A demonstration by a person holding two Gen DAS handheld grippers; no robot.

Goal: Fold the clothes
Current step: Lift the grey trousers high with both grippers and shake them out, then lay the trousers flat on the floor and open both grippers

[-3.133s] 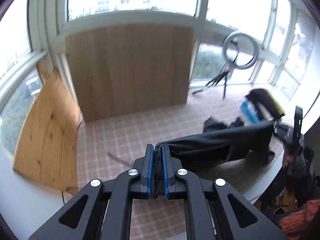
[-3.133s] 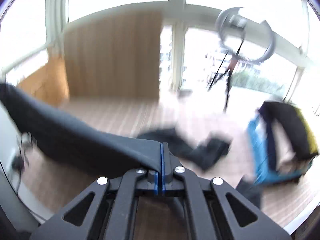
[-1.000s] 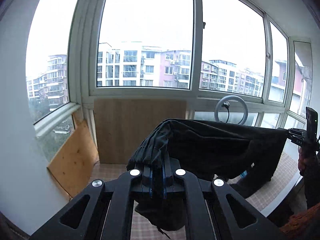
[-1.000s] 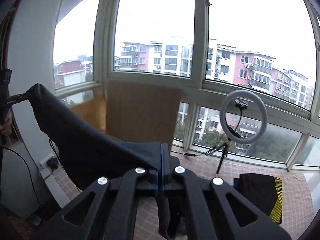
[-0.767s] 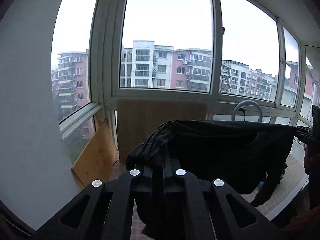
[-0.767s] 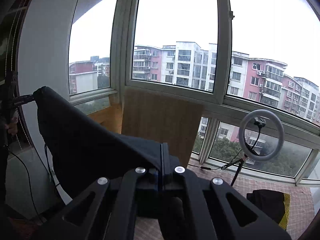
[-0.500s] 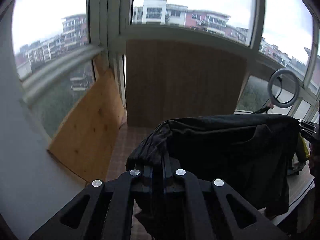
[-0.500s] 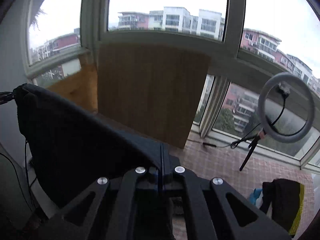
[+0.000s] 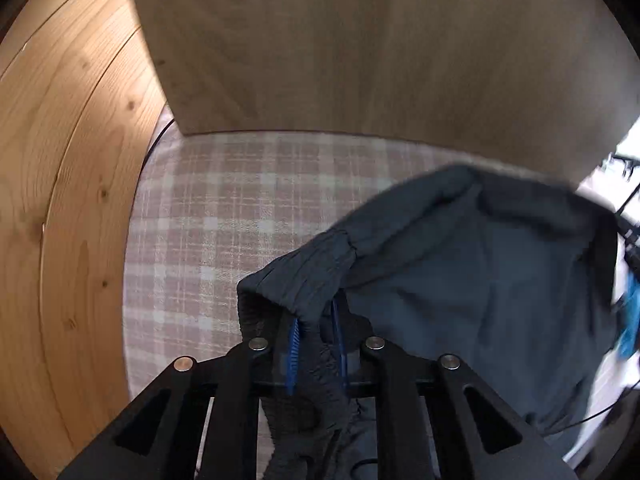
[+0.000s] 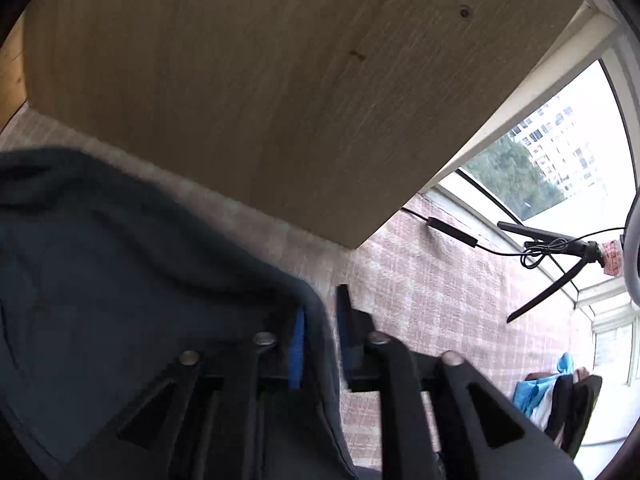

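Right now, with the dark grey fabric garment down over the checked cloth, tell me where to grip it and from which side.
Probably the gathered elastic band at the garment's left corner, approached from the near edge. It is thick and bunched above the checked cloth, and it lies between the left gripper's parted fingers.

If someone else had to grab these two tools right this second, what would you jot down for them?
Left tool: fingers apart, the gathered waistband of the dark garment lying loose between them.
Right tool: fingers apart too, a garment edge draped between them, not pinched.
Garment: spread over the checked cloth in front of the wooden board.
Done: garment laid down.
Left: no fold visible yet; grip again and fold. A pile of other clothes sits far right.
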